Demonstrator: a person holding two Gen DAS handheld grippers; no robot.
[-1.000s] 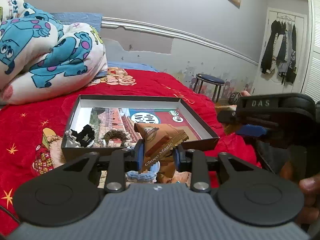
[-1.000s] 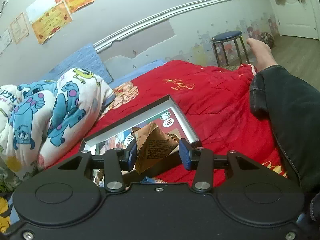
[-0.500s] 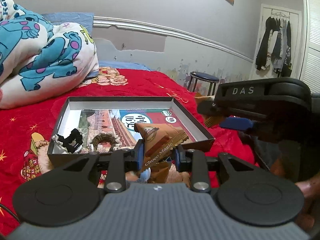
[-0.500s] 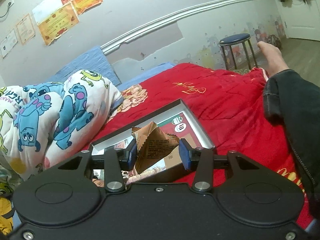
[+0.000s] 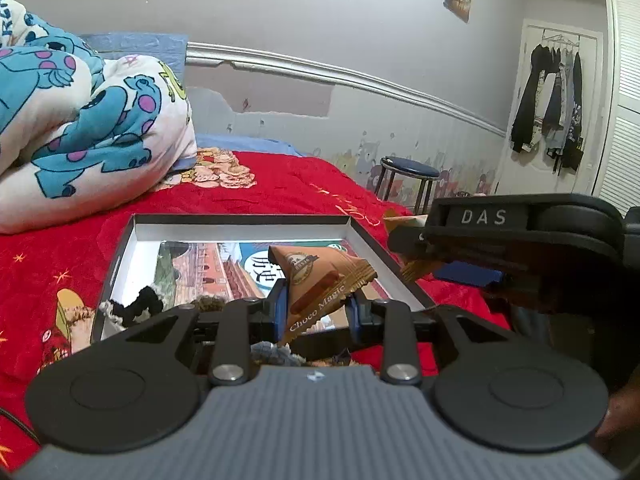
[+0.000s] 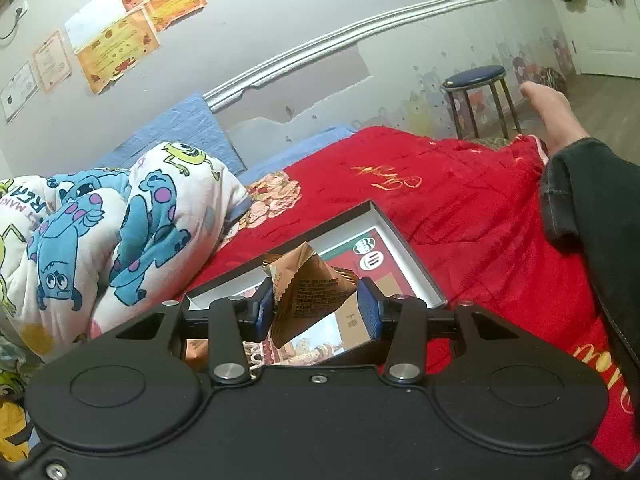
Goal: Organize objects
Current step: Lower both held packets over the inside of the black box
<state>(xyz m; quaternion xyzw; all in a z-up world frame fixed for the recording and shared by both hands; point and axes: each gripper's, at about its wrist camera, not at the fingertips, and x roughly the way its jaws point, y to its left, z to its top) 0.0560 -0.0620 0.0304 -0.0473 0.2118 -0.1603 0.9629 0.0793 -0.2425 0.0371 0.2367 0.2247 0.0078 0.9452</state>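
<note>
The left tool point(image 5: 316, 306) is closed down on a brown Choco Magic packet point(image 5: 320, 288), its blue pads pinching the wrapper's lower part while the crimped upper end sticks up and to the right above the fingers. That packet hangs over the near edge of a shallow black box point(image 5: 120, 264) that lies open on the red bedspread point(image 5: 280, 184); the box has white inner walls and a printed picture on its floor, and a black and white fuzzy hair tie point(image 5: 136, 304) sits in its near left corner. The right tool point(image 6: 316, 308) grips a second packet point(image 6: 312, 292), a crumpled brown wrapper showing its printed back; the left pad presses into it and the right pad touches its edge, so the jaws stand partly open around it. This one is held over the near rim of the same box point(image 6: 416, 256). In the left view the right tool point(image 5: 520, 248) appears from the side at the box's right edge, just beside it. A monster-print duvet point(image 6: 120, 220) is bunched up on the bed behind the box, and a blue-topped stool point(image 6: 476, 76) stands by the wall
</note>
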